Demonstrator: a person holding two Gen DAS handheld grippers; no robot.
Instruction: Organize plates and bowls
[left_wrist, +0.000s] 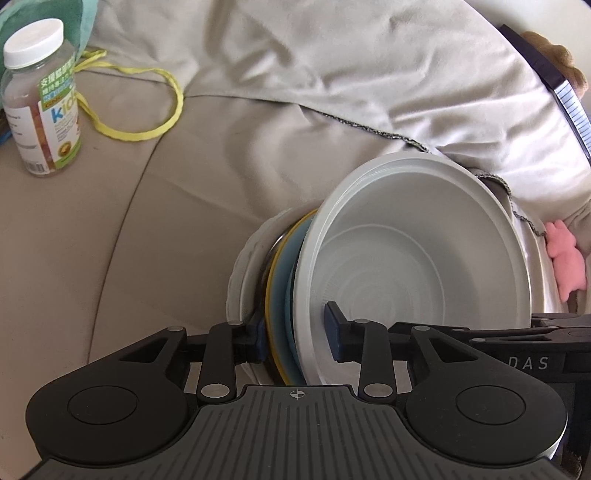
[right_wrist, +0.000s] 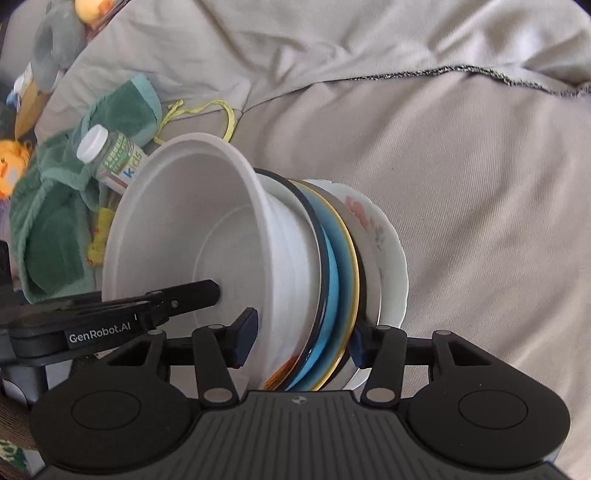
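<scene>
Sideways | white bowl (right_wrist: 207, 236) | blue plate (right_wrist: 330, 295) | floral plate (right_wrist: 384, 251)

This is a home, most likely a living room. Everything lies on a beige sofa (left_wrist: 110, 236) with seamed seat cushions and a soft back cushion (left_wrist: 295, 55) edged with dark piping. Household clutter sits toward its far left corner: a bottle of children's gummy vitamins (left_wrist: 40, 103) with a white cap, a crumpled green towel (right_wrist: 48, 206), a yellow cord (left_wrist: 147, 122), and plush toys (right_wrist: 51, 40), one grey, others yellow and orange. A small pink soft toy (left_wrist: 567, 258) rests by the right edge.
</scene>
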